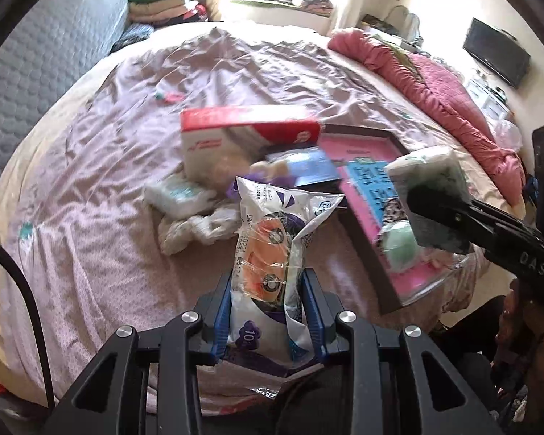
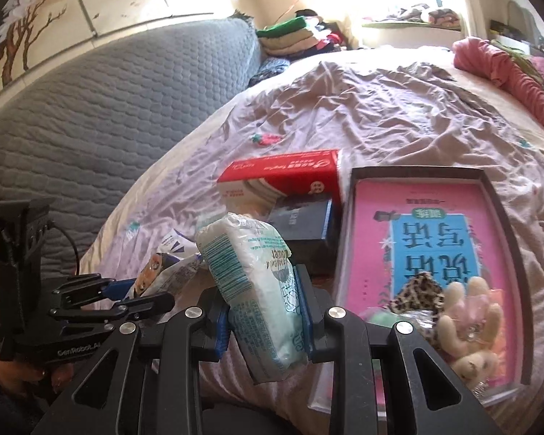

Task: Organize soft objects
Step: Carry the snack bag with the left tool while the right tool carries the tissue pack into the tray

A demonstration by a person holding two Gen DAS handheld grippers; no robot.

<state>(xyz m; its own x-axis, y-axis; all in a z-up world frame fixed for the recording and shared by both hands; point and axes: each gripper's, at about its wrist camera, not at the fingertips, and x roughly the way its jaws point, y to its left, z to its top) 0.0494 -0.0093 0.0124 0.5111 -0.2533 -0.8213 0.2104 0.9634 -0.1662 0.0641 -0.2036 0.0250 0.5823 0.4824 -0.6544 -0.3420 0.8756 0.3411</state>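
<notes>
Dark tray (image 2: 504,214) holds pink book (image 2: 431,199), plush toys (image 2: 468,322).

right claw (image 2: 263,310) clamps tissue pack (image 2: 252,290); dark tray (image 2: 507,224) just beside, on bed.

Red box (image 2: 283,177) and dark tray (image 2: 504,217) block ahead; wrinkled sheet (image 2: 380,108) beyond lies open.

Left tongs (image 1: 266,282): blue pads closed on a plastic packet (image 1: 272,239), which rises toward 12 o'clock in the left wrist view. Right tongs (image 2: 263,297): pads closed on a white wrapped pack (image 2: 250,272) tilted toward 11 o'clock. From the right wrist view, the left tongs (image 2: 134,291) lie at 9 o'clock, pointing toward 3 o'clock; from the left, the right tongs (image 1: 435,210) enter from 3 o'clock.
</notes>
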